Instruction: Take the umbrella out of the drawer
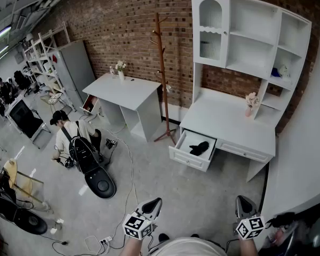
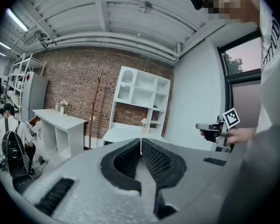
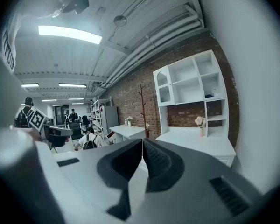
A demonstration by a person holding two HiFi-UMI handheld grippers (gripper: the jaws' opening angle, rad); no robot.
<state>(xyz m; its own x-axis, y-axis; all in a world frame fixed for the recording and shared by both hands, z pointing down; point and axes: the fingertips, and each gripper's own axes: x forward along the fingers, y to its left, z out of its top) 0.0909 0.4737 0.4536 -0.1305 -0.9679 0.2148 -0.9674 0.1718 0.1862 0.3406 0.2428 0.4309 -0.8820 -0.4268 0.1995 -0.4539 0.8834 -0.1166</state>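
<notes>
Closed & empty, left tongs (image 2: pixel 141 143) & right tongs (image 3: pixel 142 146) are hanging well apart from umbrella (image 1: pixel 200 148) lying in open drawer (image 1: pixel 188 159); prob. light, soft, so grab mid-body.

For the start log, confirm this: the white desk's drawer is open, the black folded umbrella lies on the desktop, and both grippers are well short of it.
One error: the black folded umbrella lies inside the open white drawer, not on the white desktop, as the head view shows. The drawer is open, and the left gripper and right gripper are well short of it.
</notes>
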